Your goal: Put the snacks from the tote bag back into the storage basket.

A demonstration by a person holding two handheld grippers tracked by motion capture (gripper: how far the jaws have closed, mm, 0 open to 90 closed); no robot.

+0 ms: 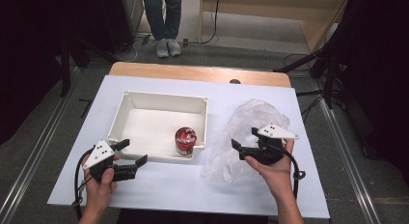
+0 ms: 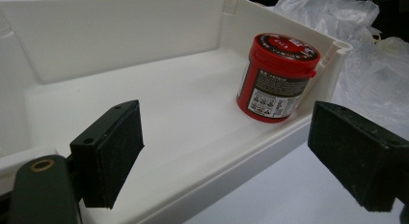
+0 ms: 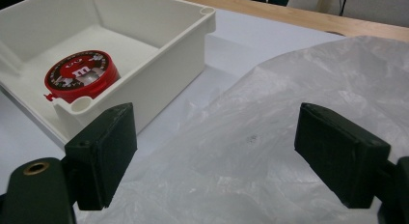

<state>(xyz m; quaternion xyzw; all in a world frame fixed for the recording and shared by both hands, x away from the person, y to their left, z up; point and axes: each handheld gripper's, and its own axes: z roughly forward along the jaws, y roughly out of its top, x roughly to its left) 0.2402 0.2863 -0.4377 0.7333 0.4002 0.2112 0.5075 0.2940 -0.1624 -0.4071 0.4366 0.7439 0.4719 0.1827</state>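
High view: right gripper [image 1: 244, 138] hovered over crumpled plastic bag [image 1: 251, 132], jaws wide, empty. Left gripper [image 1: 132, 152] sat at box [image 1: 164, 104] near rim, wide, empty.

Left gripper view: red jar [image 2: 277, 77] stood upright in box corner.

Right gripper view: bag [image 3: 299, 132] lay between jaws, untouched. Best pinch raised fold, not flat film; keep clear of box wall.

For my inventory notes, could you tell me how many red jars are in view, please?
1. The red jar stands upright in the white bin, at its near right corner. The crumpled plastic bag beside the bin could hide more.
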